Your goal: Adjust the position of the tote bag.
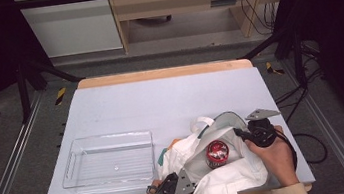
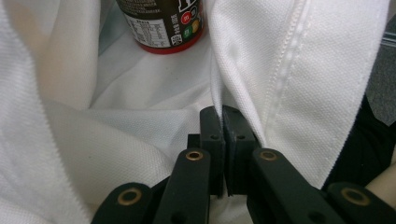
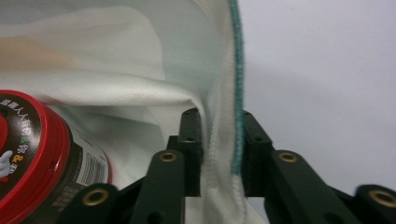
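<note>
A white cloth tote bag (image 1: 220,171) lies at the worktop's (image 1: 161,103) near right — the left hand-held gripper (image 1: 184,186) pinches its near rim, the right hand-held gripper (image 1: 238,132), jaws slightly parted, brackets its green-edged far rim.

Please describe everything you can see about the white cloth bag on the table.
The bag is white woven cloth with stitched hems, a green-edged rim and a strap. It lies crumpled and open at the table's near right corner, beside a clear tray. A red-lidded jar sits inside. The left gripper pinches one edge of the mouth; the right gripper's fingers stand either side of the green rim.
</note>
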